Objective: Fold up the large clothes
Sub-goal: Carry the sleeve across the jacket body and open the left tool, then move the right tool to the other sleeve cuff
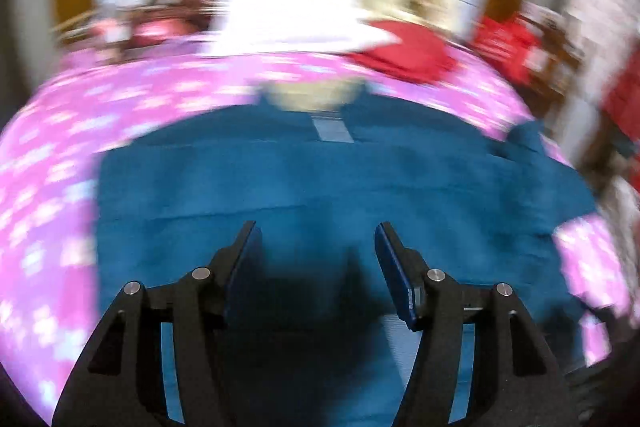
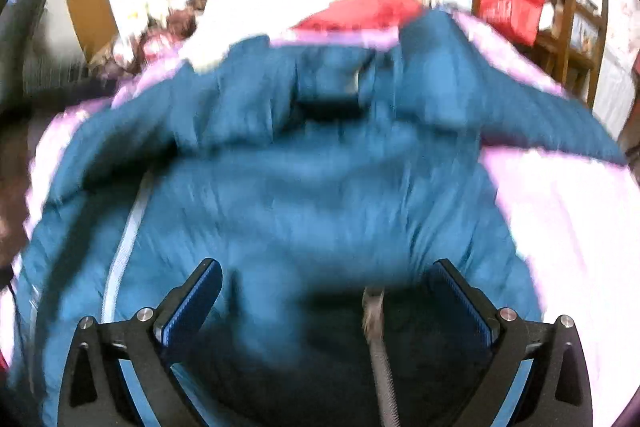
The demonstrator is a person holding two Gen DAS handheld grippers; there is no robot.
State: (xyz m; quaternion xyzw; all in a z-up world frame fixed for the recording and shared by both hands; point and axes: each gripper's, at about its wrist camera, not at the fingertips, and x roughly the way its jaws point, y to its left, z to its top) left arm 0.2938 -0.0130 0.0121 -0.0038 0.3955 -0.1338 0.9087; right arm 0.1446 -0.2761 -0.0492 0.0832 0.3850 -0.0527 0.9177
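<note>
A large teal-blue jacket (image 1: 320,179) lies spread on a pink patterned bed cover (image 1: 60,155), collar and label at the far side. My left gripper (image 1: 318,239) is open just above the jacket's near part, nothing between its fingers. In the right wrist view the jacket (image 2: 320,187) is rumpled, with a pale zip line at the left and a grey zip strip near the bottom. My right gripper (image 2: 326,275) is open wide over the jacket's near edge, holding nothing. Both views are motion-blurred.
A red garment (image 1: 404,55) and a white cloth (image 1: 288,19) lie at the bed's far side. A red bag (image 2: 510,5) sits on wooden furniture at the right. Curtains and a wooden frame stand behind the bed. The pink cover (image 2: 560,207) shows right of the jacket.
</note>
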